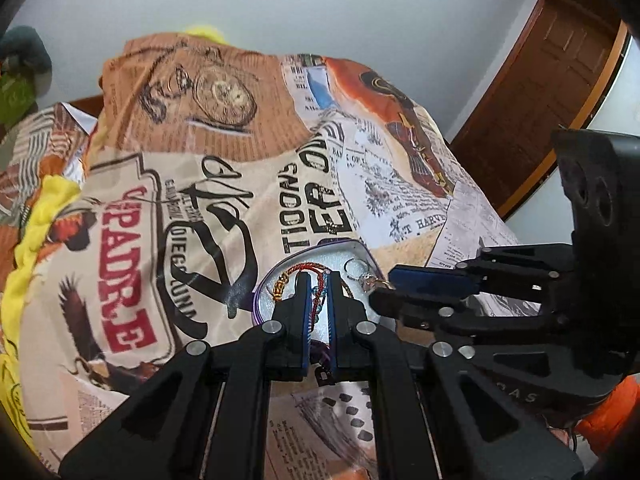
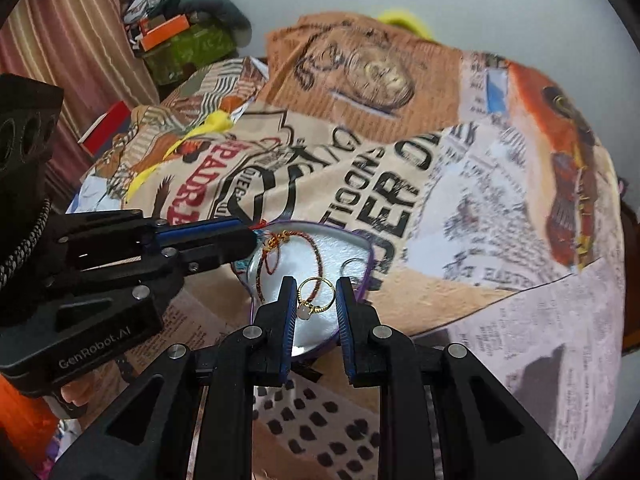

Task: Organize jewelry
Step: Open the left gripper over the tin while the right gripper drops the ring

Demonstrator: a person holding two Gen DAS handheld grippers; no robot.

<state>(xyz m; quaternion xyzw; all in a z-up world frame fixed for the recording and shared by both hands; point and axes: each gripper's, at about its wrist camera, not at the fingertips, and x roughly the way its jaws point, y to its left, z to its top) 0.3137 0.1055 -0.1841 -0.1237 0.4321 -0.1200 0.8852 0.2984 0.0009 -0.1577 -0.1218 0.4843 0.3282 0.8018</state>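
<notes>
A silver heart-shaped tray [image 1: 340, 258] with a purple rim lies on the printed cloth; it also shows in the right wrist view [image 2: 340, 248]. It holds a red cord bracelet [image 2: 318, 262] with gold beads, a silver ring [image 2: 350, 266] and a gold ring with a pale stone [image 2: 318, 300]. My left gripper [image 1: 319, 280] is nearly shut on the red and blue cord bracelet [image 1: 316, 300] over the tray. My right gripper [image 2: 316, 286] is open around the gold ring, fingers apart from it. In the left wrist view the right gripper [image 1: 384, 286] reaches the tray's right edge.
The printed newspaper-pattern cloth [image 1: 160, 200] covers the whole surface, with yellow fabric [image 1: 36, 224] at its left edge. A brown wooden door [image 1: 540, 100] stands at the right. Green and orange clutter [image 2: 180, 36] and a striped curtain [image 2: 80, 40] are at the far left.
</notes>
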